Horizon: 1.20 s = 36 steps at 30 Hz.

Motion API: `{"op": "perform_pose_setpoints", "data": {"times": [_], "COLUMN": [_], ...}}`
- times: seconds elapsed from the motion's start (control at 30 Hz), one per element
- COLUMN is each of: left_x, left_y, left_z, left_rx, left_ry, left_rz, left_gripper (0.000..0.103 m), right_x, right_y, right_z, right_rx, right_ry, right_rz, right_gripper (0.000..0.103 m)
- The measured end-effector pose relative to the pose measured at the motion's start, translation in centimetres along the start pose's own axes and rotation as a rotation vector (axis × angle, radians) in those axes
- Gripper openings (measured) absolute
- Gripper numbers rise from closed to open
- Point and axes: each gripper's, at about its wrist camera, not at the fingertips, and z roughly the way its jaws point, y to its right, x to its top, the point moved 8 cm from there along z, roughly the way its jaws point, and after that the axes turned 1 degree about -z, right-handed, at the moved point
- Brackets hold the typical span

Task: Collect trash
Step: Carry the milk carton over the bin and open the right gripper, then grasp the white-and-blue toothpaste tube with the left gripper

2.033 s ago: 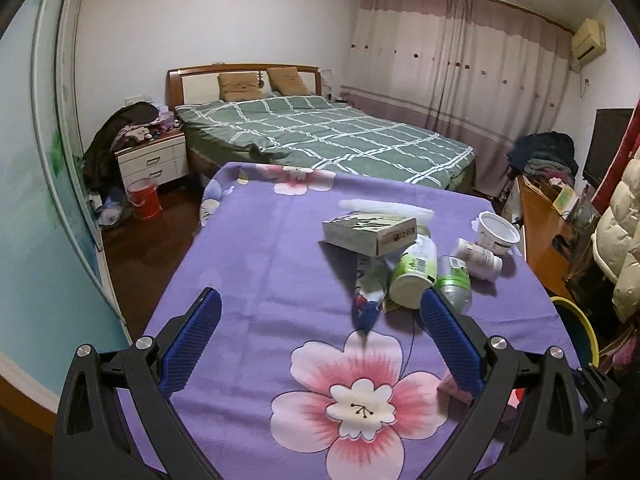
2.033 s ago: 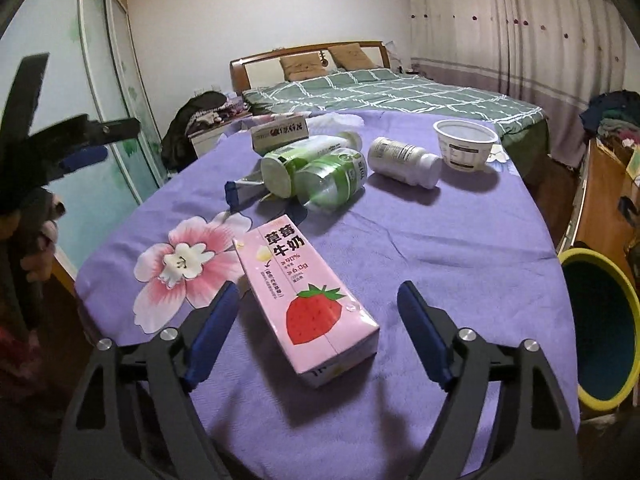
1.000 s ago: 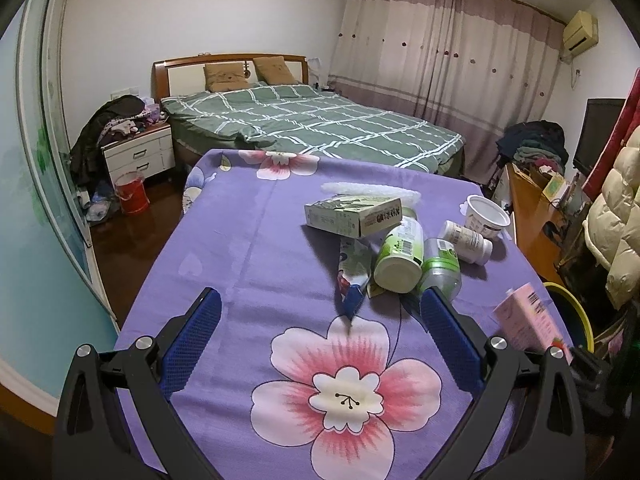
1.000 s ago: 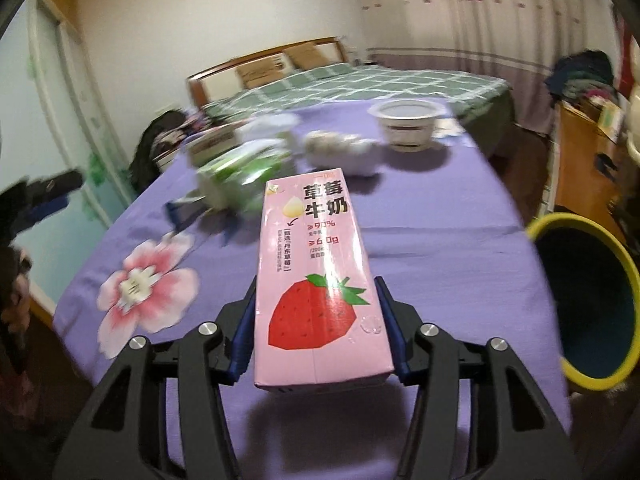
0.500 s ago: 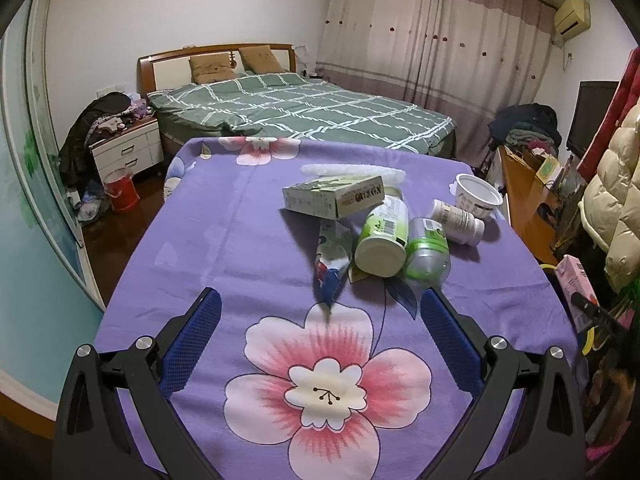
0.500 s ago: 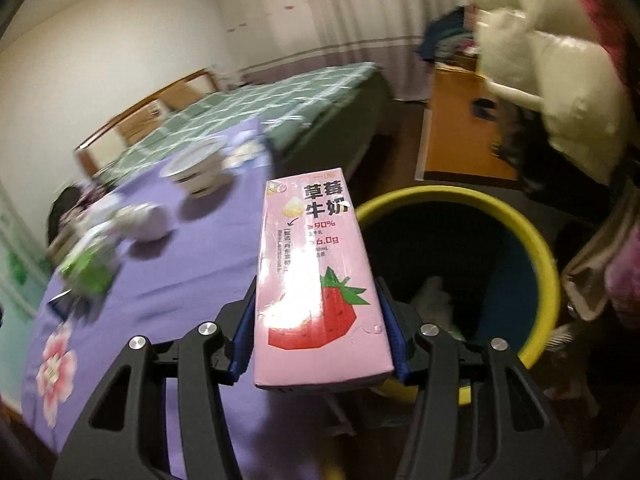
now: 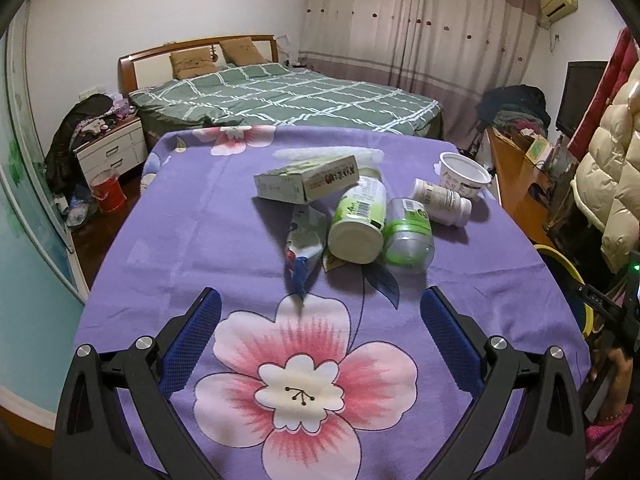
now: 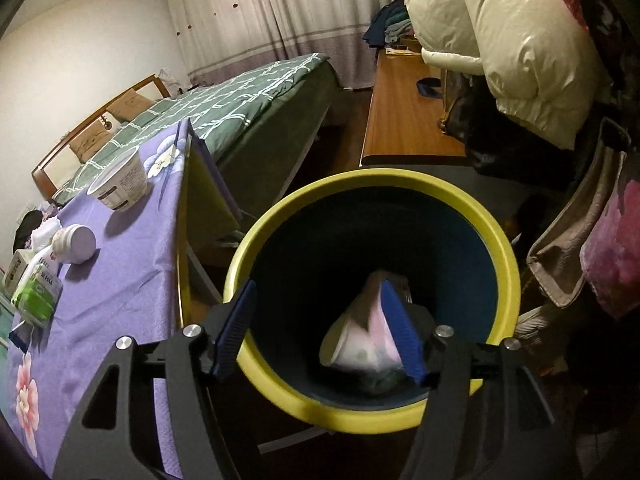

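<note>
- Yellow-rimmed, dark blue inside, the trash bin [image 8: 372,208] sits directly under and ahead of the right gripper [image 8: 320,330], whose jaws stand apart and hold nothing.
- A pink milk carton [image 8: 362,342] lies in the bin's bottom, seen between the right jaws and partly hidden behind the right-hand one; it is blurred.
- Left of the right jaws, the purple-clothed bench [image 8: 120,280] carries a white cup [image 8: 120,186] and a white bottle [image 8: 74,244], both apart from the bin.
- The left gripper [image 7: 320,334] hovers over the bench's pink flower print [image 7: 306,384], jaws wide apart and empty.
- Ahead of the left jaws, roughly midway between them, lies a cluster of trash: a crumpled wrapper [image 7: 304,244] nearest, a green-labelled bottle [image 7: 358,220] touching a second green bottle [image 7: 408,236], and a flat box [image 7: 306,184] resting behind.
- Beyond the right-hand jaw of the left gripper lie the white bottle [image 7: 442,202] and cup [image 7: 464,174].
</note>
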Motion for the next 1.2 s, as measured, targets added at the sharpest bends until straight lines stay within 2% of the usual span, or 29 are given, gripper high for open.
{"op": "perform_pose_setpoints", "data": {"times": [0.27,0.37,0.53,0.6,0.9,1.2], "left_x": [0.1,0.3,0.9,1.0,0.5,1.4], "left_y": [1.9,2.6,1.4,0.6,-1.7,-1.5], "left_z": [2.9,3.9,5.5,6.3,10.2,13.0], "left_rx": [-0.036,-0.045,-0.012,0.004,0.021,-0.003], "left_ry": [-0.023,-0.029,-0.044,-0.054,-0.146,-0.179], "left_rz": [0.059,0.083,0.075,0.078,0.077,0.104], "left_gripper": [0.097,0.090,0.080,0.072,0.051,0.042], "right_x": [-0.1,-0.2,-0.3,-0.4,-0.8,-0.9], "right_y": [-1.2,-1.3,-1.2,-1.2,-1.3,-1.3], "right_z": [-0.1,0.0,0.4,0.6,1.4,1.9], "right_rx": [0.017,0.017,0.019,0.021,0.023,0.022], "right_ry": [0.000,-0.002,-0.010,-0.015,-0.036,-0.050], "right_rz": [-0.015,-0.016,-0.017,-0.015,-0.018,-0.017], "right_gripper": [0.062,0.062,0.062,0.062,0.062,0.062]}}
